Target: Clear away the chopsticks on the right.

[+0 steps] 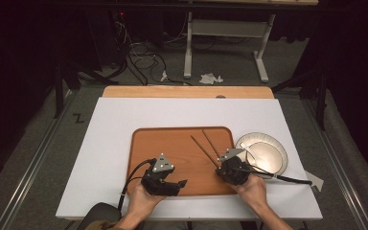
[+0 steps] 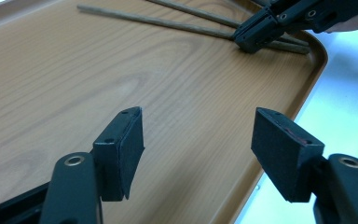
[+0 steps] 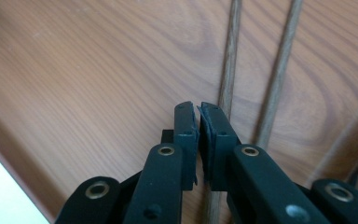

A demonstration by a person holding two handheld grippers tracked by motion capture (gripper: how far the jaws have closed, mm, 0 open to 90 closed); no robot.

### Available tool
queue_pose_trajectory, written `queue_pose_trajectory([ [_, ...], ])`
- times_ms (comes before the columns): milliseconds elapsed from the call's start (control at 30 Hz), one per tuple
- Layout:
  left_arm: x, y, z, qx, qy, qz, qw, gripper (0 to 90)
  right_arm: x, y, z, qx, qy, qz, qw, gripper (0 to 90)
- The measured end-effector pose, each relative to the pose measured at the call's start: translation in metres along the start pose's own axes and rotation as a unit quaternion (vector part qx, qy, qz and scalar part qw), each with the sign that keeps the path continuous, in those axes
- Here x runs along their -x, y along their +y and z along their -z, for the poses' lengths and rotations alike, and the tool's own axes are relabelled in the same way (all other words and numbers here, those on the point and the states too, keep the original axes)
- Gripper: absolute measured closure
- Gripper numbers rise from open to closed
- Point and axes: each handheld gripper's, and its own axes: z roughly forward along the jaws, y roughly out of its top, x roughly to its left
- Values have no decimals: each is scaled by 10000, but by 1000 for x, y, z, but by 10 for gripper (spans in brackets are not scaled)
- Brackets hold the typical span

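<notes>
The table [image 1: 187, 92] has a light wooden top, of which a strip shows along the far edge. A white board [image 1: 110, 143] lies flat on it and covers the rest of the top down to the near edge. A brown wood-grain tray [image 1: 172, 148] with rounded corners lies directly on the board, near the middle of the near edge. A white round plate [image 1: 268, 160] lies on the board just beside the tray's right edge. A small pale three-cornered piece [image 1: 315, 181] lies near the board's near right corner.
</notes>
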Motion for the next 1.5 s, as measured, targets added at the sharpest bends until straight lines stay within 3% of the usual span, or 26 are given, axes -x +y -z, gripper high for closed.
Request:
queue_pose_trajectory([
  [600,0,0,1,12,5,0,10000,342,6,-2,2,-71,-212,-30,9997,857],
  [933,0,0,1,16,7,12,10000,342,6,-1,2,-32,-212,-47,9998,799],
  [1133,-1,0,2,34,22,27,10000,342,6,-1,14,254,-133,-98,9995,758],
  [1233,-1,0,2,32,22,28,10000,342,6,-4,30,542,-25,-66,9985,719],
  [1333,-1,0,3,35,20,36,10000,342,5,-8,36,583,-69,-19,9983,690],
  [1400,-2,0,2,34,20,46,10000,342,6,-20,47,639,-103,79,9979,655],
  [1500,-1,0,2,35,29,44,10000,342,9,-31,54,710,-57,-13,9975,636],
])
